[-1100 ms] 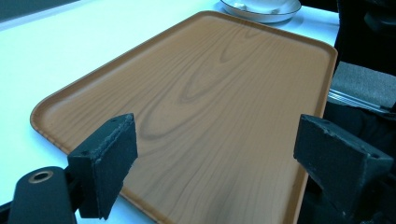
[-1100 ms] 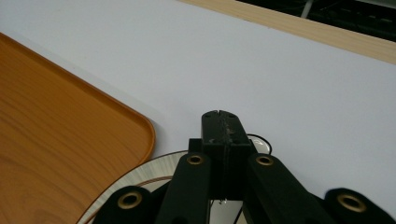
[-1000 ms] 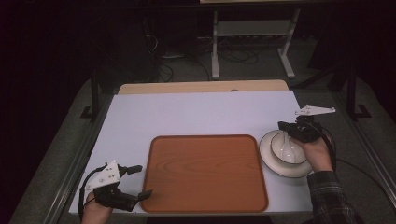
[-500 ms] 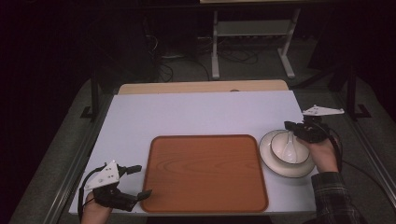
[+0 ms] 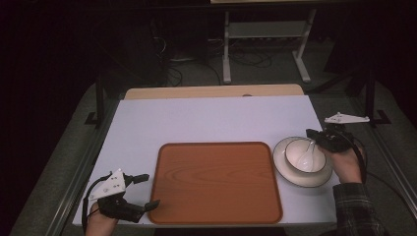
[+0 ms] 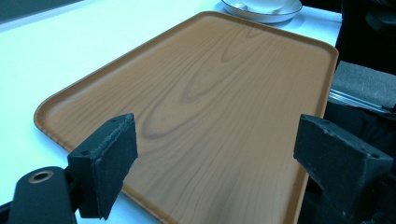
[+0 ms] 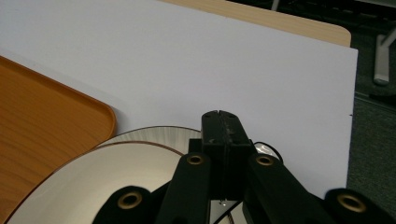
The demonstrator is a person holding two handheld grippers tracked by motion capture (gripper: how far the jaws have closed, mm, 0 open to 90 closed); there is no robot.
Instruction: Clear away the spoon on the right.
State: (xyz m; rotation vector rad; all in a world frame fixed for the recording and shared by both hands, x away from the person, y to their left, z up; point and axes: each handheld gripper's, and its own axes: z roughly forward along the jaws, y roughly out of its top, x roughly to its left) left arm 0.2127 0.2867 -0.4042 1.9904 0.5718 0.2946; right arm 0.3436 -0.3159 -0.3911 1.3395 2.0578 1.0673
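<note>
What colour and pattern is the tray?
Orange-brown wood grain; the tray shows best in the left gripper view.

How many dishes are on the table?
3: a brown tray in the middle, and right of it a white plate with a bowl sitting on it. A spoon lies in the bowl.

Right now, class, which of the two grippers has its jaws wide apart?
The left gripper, at the near left corner of the brown tray: its jaws stand far apart. The right gripper, over the bowl, has its jaws pressed together.
</note>
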